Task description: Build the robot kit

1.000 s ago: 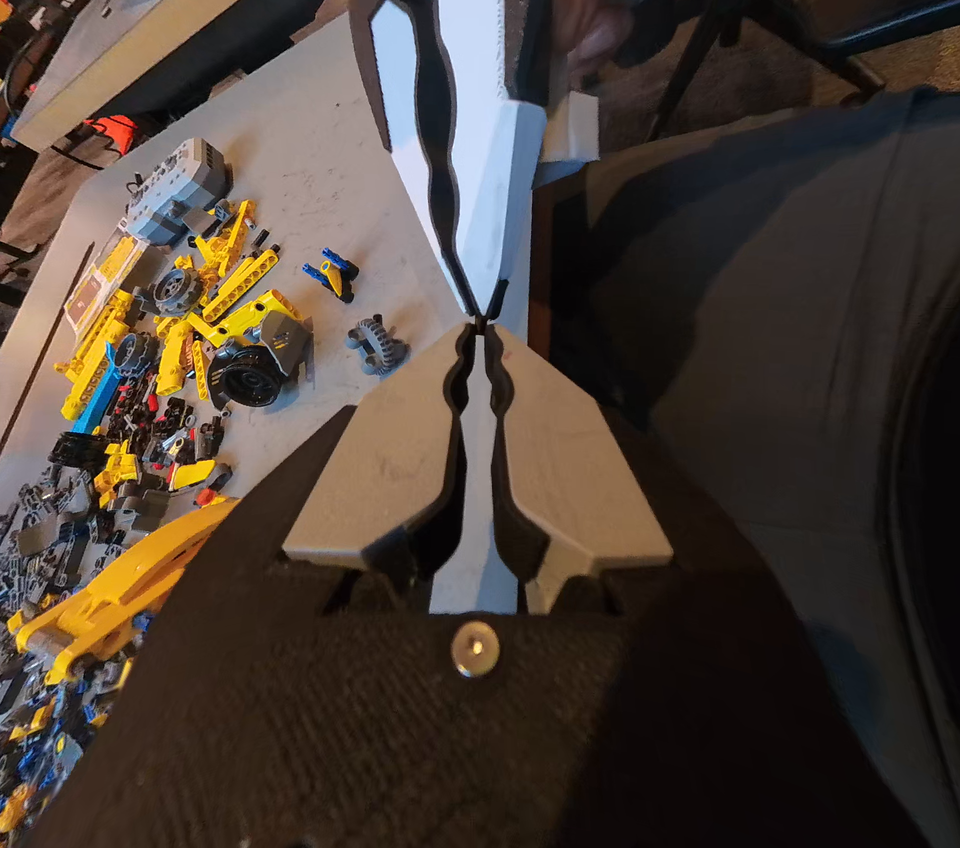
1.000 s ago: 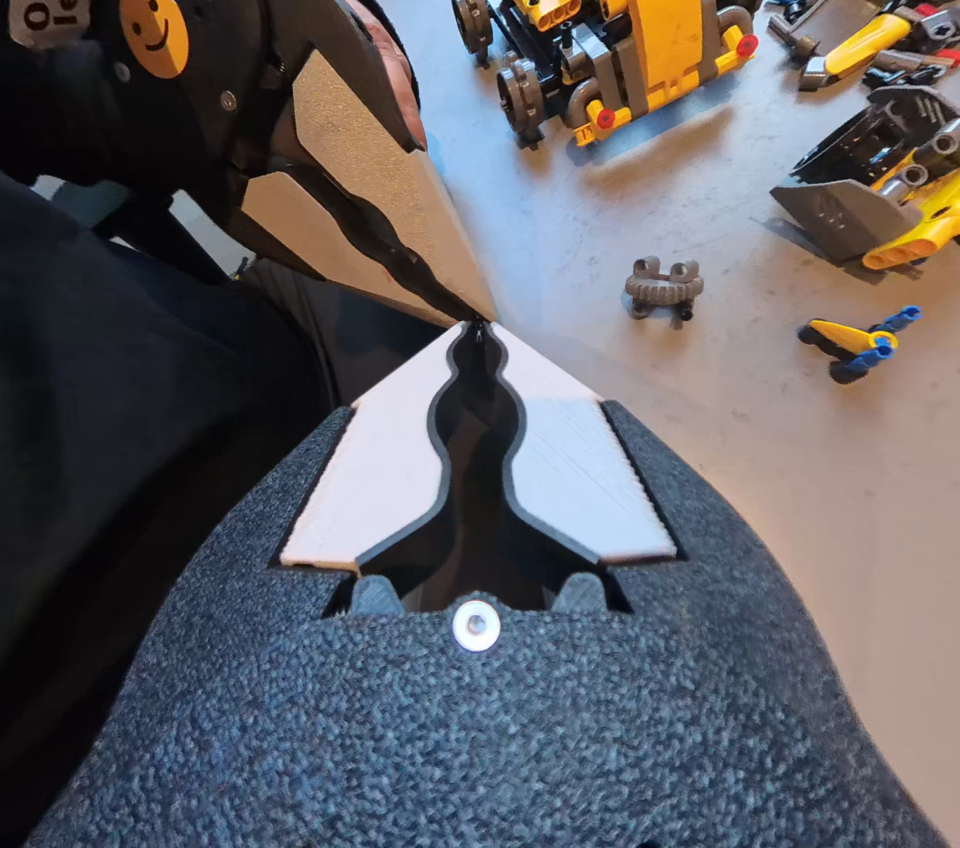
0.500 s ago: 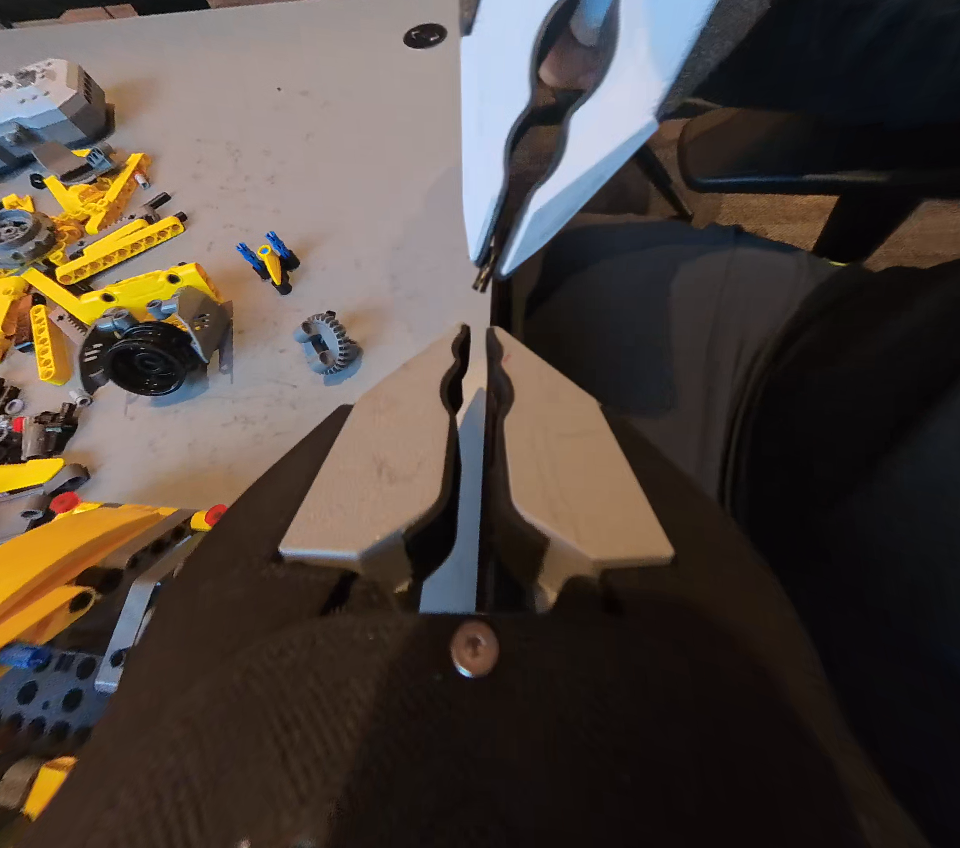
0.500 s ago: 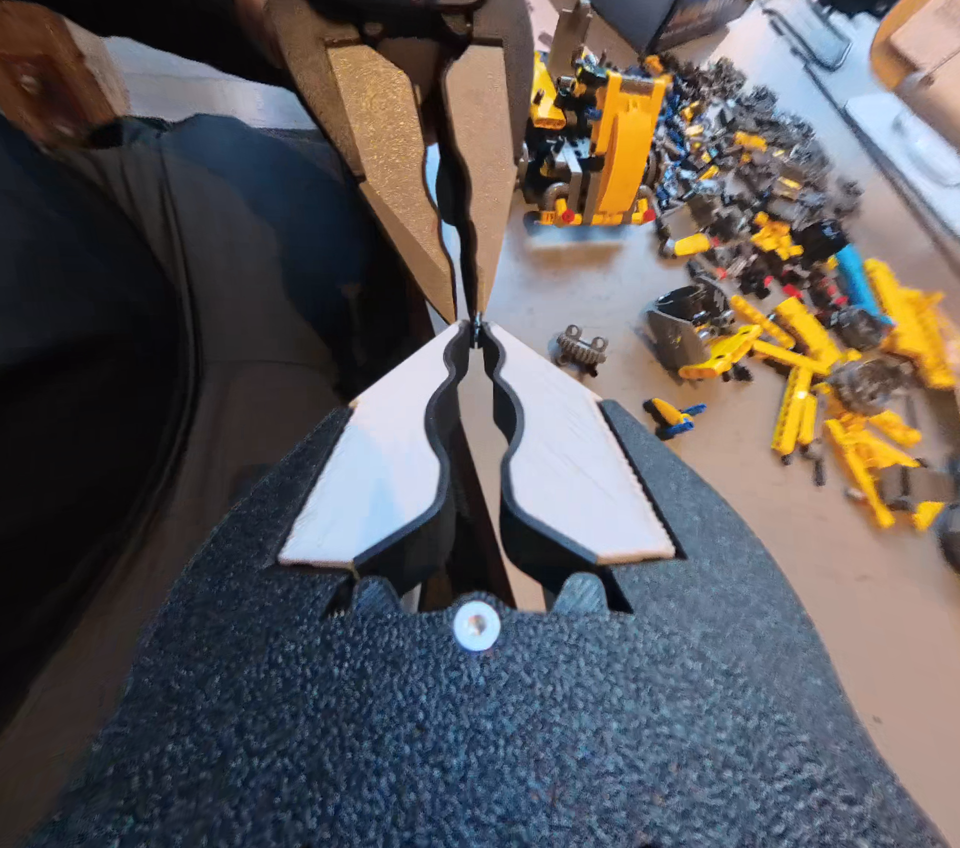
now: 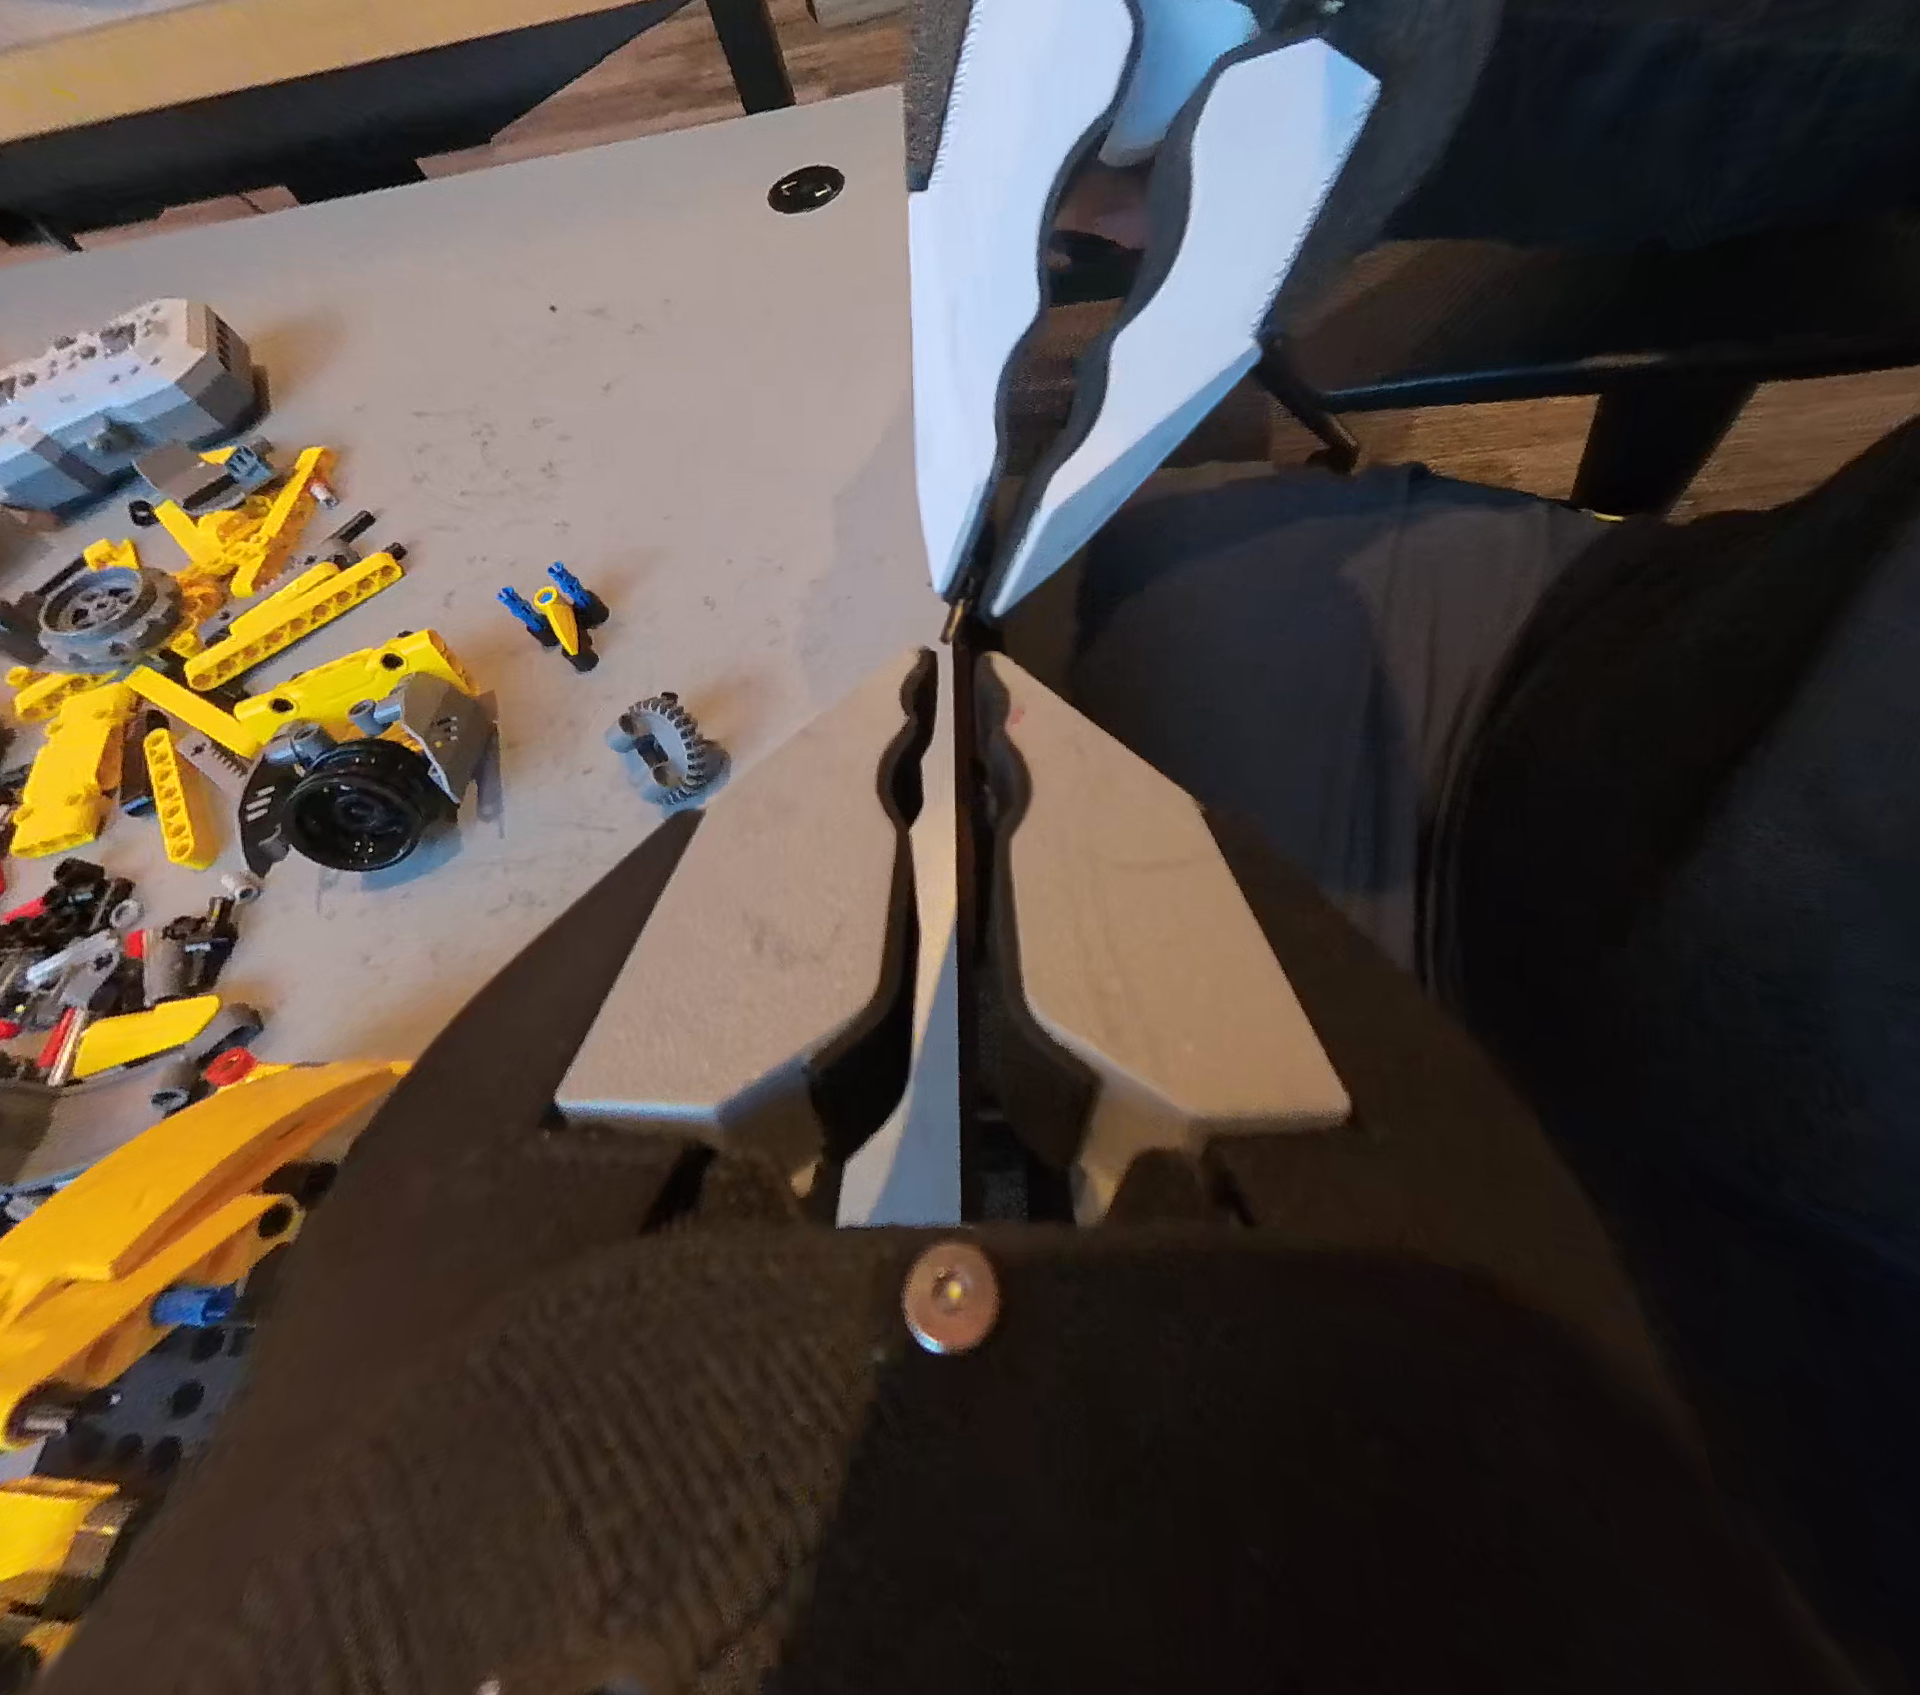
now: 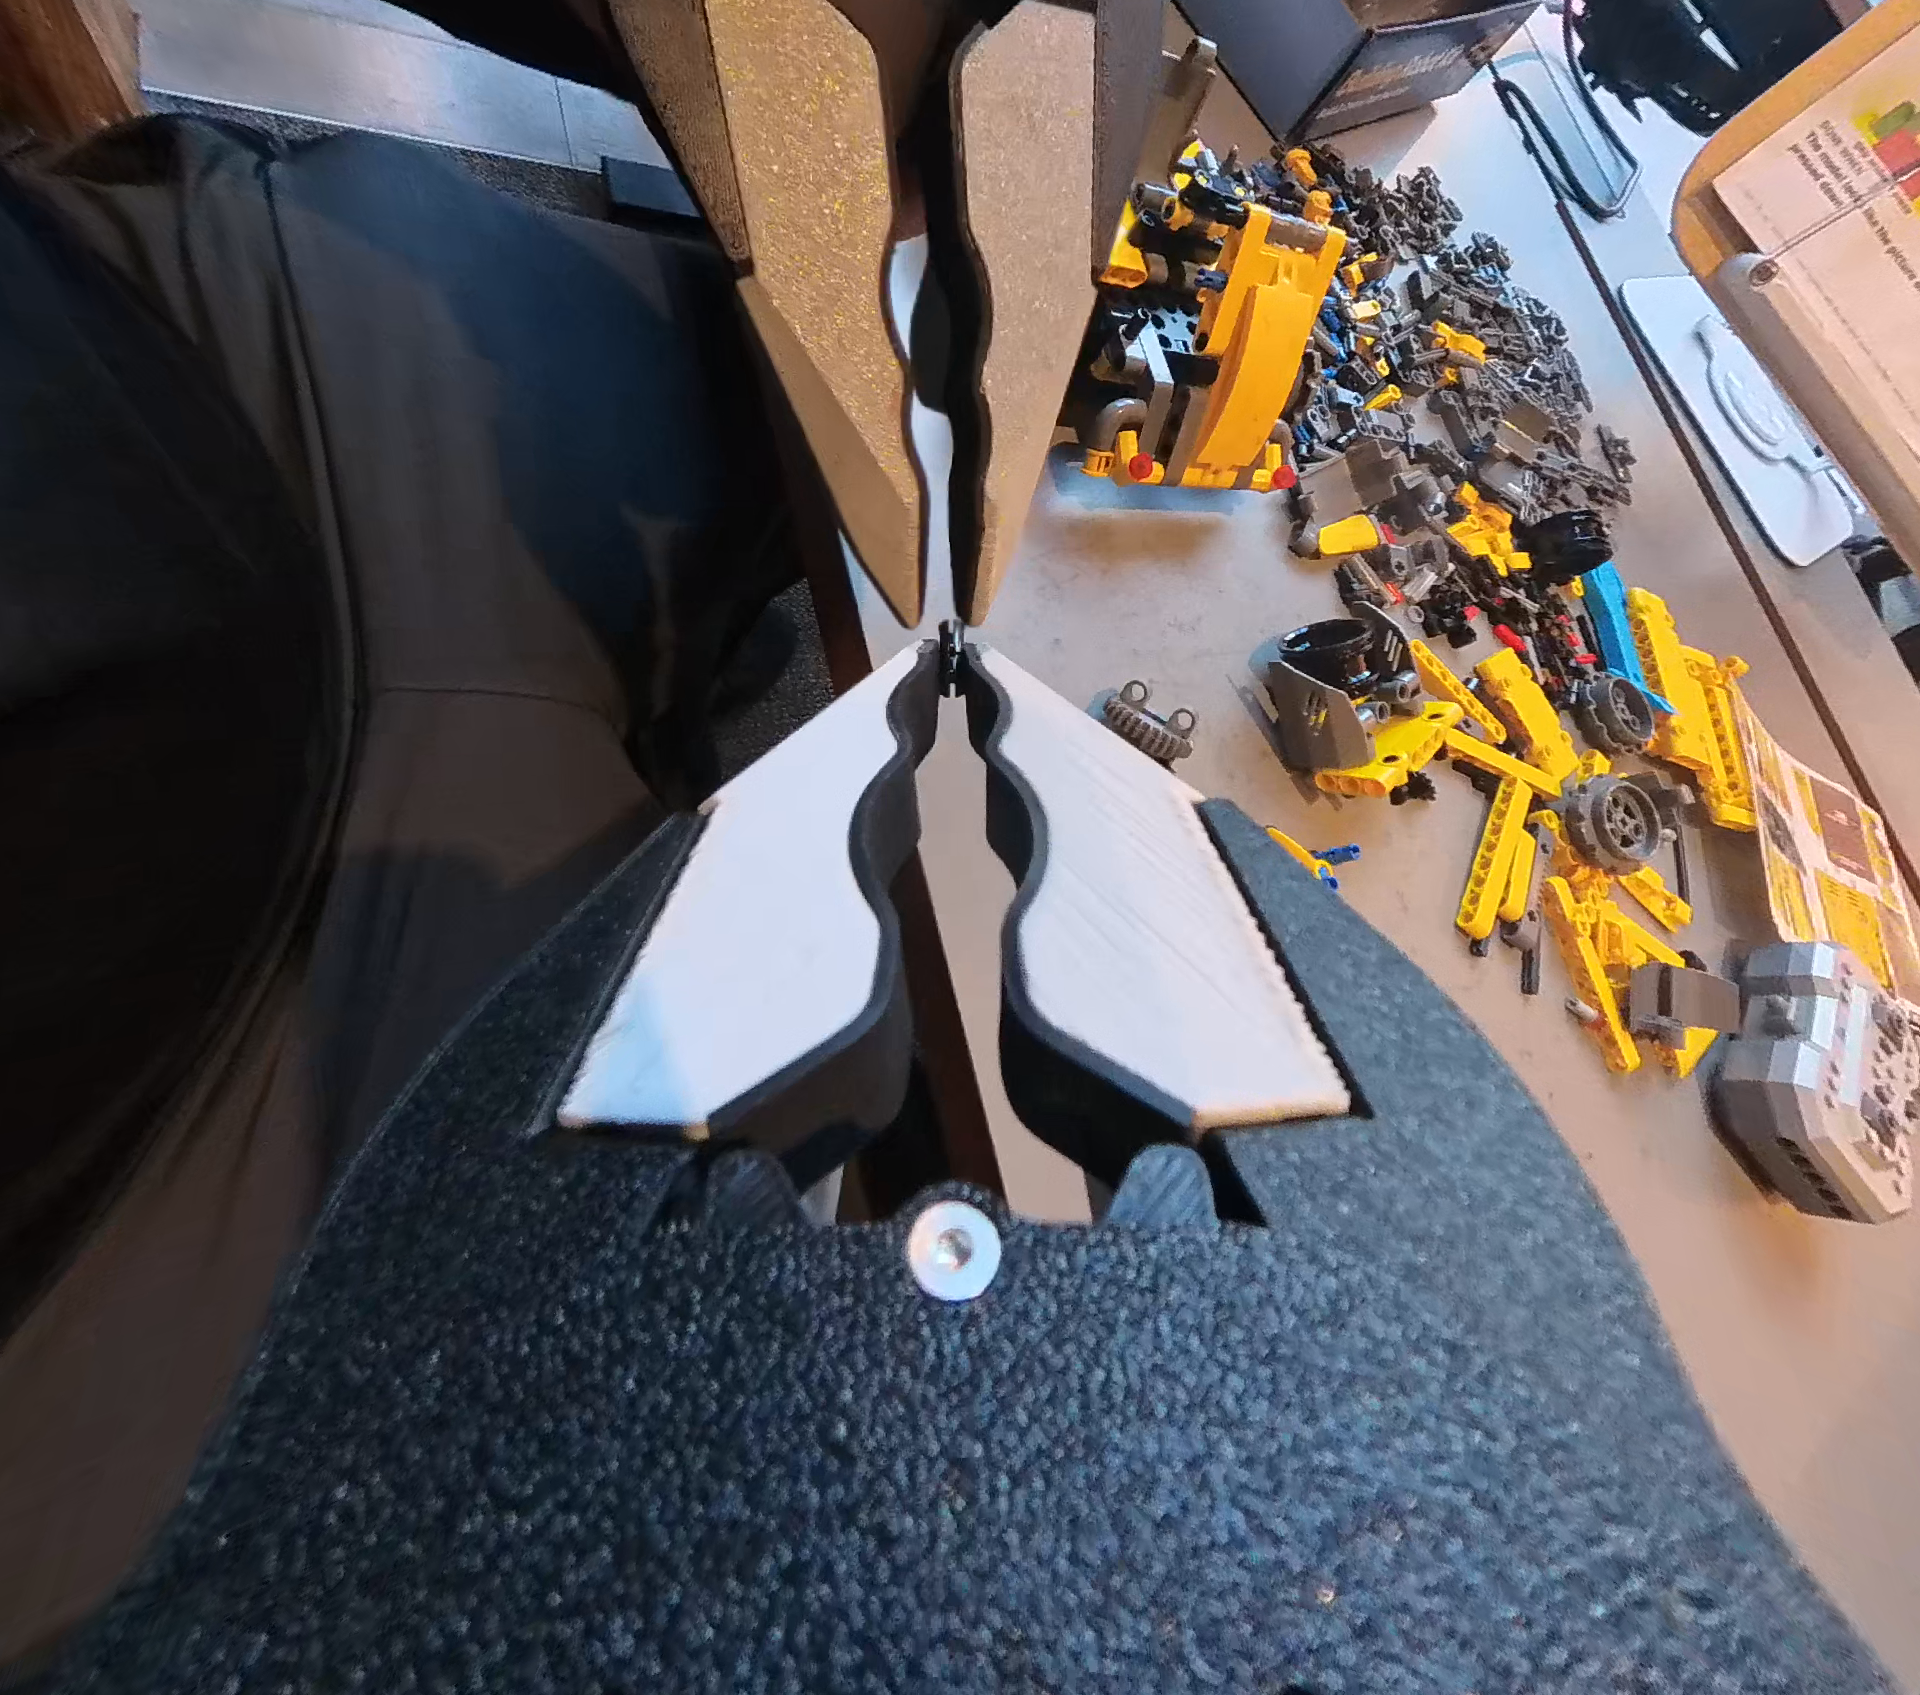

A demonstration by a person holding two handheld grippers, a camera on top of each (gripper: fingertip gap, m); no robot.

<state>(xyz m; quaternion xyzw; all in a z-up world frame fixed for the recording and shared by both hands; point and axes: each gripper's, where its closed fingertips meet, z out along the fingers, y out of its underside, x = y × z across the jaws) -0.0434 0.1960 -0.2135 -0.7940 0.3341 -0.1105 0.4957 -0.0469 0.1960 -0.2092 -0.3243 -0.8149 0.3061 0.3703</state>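
My right gripper, with white fingers, is shut on a small black pin at its very tips. In the left wrist view it comes down from the top with the pin sticking out below. My left gripper, with grey fingers, faces it tip to tip, its jaws a narrow gap apart just at the pin's free end; it also shows in the right wrist view. Both hover over the table's near edge, above a person's dark-clothed lap.
On the grey table lie a grey toothed ring piece, a small blue-and-yellow assembly, a black wheel in a grey scoop, a half-built yellow vehicle, a pile of yellow, black and grey parts and a grey hub block. Only a small space, under 4 cm, lies between the two pairs of fingers. The grey hub block is about 35 centimetres from both grippers' fingertips. It turns up in the left wrist view as well.
Both grippers have turned and now line up tip to tip. The left tips, apart from the pin half a second ago, are back at it. The right stays shut on the pin.
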